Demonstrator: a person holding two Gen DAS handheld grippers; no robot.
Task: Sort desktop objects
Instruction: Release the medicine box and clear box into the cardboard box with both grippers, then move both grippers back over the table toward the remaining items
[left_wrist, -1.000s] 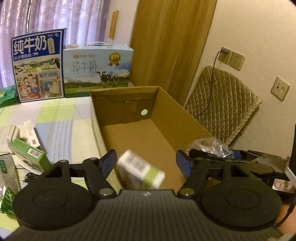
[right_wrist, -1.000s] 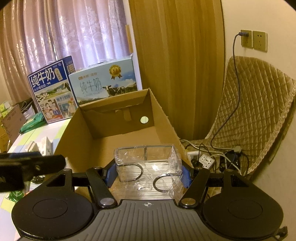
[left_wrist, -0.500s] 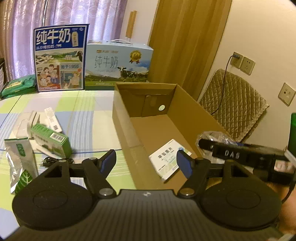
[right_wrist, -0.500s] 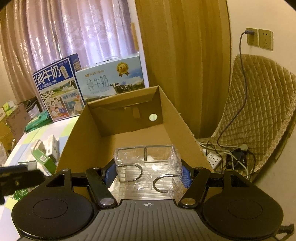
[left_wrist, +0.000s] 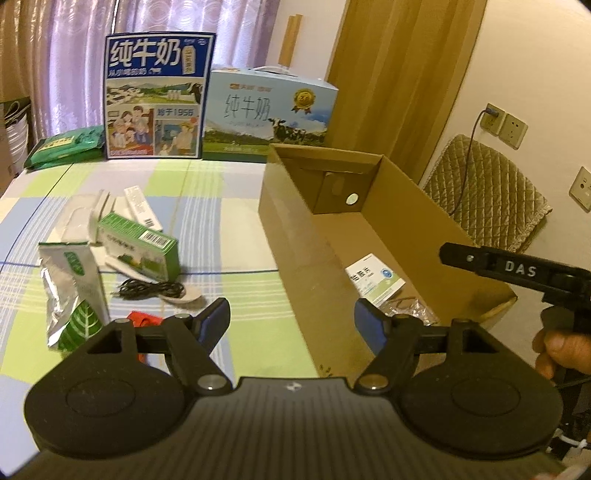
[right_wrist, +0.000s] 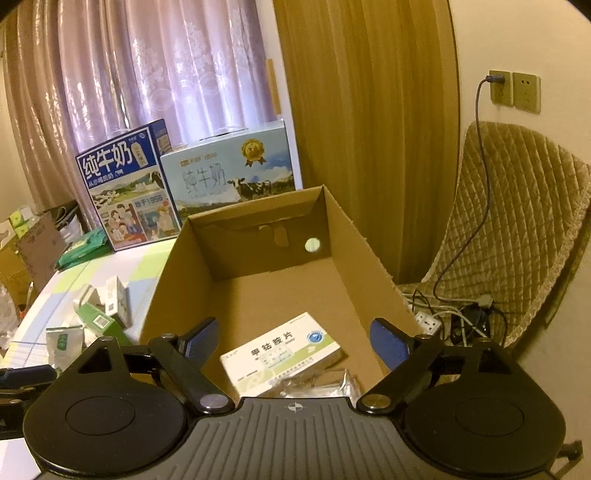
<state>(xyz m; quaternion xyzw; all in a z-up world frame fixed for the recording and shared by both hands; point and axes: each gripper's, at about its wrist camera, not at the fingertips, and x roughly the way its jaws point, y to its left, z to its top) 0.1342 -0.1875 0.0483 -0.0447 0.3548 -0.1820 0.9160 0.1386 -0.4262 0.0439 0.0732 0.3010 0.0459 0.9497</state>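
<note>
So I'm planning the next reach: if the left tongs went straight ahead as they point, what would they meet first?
Probably the near left wall of the cardboard box; the open left tongs straddle it, though depth is unclear.

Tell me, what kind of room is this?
Probably a room in someone's home: sheer purple curtains, two printed milk cartons on a green-and-blue checked tablecloth, and a quilted beige chair beside wall sockets.

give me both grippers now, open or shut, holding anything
Left gripper: open, holding nothing.
Right gripper: open, holding nothing, above the cardboard box.
</note>
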